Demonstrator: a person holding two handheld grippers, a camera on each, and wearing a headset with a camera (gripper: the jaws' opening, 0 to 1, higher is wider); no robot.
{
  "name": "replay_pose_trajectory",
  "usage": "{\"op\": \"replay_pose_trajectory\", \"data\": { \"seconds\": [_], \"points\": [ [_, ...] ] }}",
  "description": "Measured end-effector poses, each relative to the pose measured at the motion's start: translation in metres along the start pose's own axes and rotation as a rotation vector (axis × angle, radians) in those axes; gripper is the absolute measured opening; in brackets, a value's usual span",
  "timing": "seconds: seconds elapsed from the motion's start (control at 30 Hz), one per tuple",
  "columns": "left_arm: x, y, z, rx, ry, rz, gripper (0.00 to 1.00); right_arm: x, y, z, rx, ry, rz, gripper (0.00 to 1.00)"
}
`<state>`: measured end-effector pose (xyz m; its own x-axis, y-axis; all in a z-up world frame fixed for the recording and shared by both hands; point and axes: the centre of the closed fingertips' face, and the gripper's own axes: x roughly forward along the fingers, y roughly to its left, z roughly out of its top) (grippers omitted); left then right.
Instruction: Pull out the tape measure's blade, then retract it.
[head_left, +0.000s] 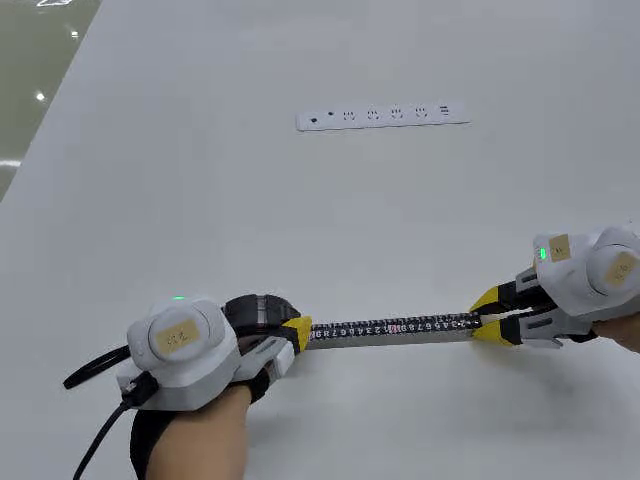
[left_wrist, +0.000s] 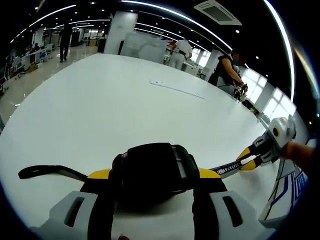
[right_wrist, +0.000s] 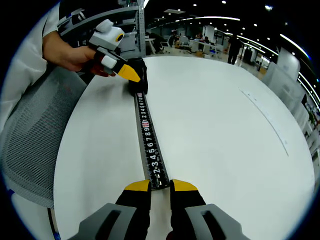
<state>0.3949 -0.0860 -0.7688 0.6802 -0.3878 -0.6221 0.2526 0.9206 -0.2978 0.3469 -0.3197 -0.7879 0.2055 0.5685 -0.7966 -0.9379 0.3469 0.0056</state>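
On the white table (head_left: 300, 230), low at my left, sits the tape measure (head_left: 262, 310), its black case clamped in the left gripper (head_left: 280, 328) jaws. Its blade (head_left: 395, 327) is out, long axis running left to right across me, free end pointing right, with the right gripper (head_left: 488, 318) jaws pinched on that end. I judge this as the pull-out step, partway. Next move calls for a straight pull along that axis, then feeding the end back slowly, no snap.
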Motion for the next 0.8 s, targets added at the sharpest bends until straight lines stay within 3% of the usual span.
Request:
{"op": "replay_pose_trajectory", "data": {
  "seconds": [0.8],
  "points": [
    [0.000,0.000,-0.001,0.004,0.005,-0.011,0.59,0.015,0.008,0.022,-0.011,-0.017,0.019,0.11]
  ]
}}
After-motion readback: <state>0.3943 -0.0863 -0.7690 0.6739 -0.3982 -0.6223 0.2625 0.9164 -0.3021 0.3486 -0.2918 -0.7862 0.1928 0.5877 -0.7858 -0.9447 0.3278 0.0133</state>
